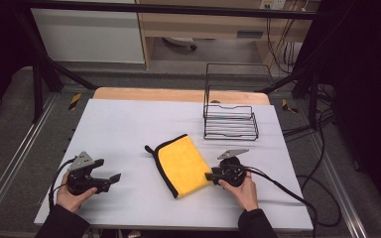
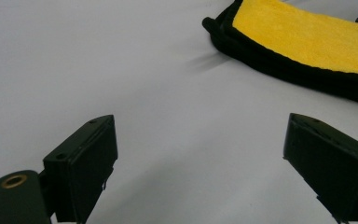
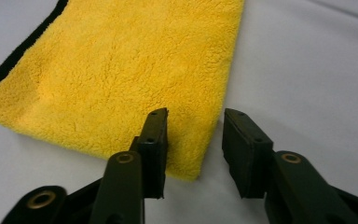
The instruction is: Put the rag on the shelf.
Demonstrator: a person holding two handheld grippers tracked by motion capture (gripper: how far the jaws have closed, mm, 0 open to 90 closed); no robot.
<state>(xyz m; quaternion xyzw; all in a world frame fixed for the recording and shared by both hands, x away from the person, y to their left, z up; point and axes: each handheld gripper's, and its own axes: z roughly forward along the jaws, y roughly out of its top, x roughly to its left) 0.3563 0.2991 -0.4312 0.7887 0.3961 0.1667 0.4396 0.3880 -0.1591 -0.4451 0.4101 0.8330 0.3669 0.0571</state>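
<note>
Right gripper (image 3: pixel 193 154) jaws part-open astride folded yellow microfibre cloth (image 3: pixel 121 74) corner: push lower, pinch all layers. Left gripper (image 2: pixel 205 172) jaws wide, empty.

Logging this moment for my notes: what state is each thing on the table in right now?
Yellow microfibre cloth with black trim: folded, lying flat on the table.
Black wire rack: upright, empty, at the far edge.
Left gripper: fingers wide open, nothing between them.
Right gripper: fingers partly open, straddling the cloth's corner edge, not pressing it.
</note>
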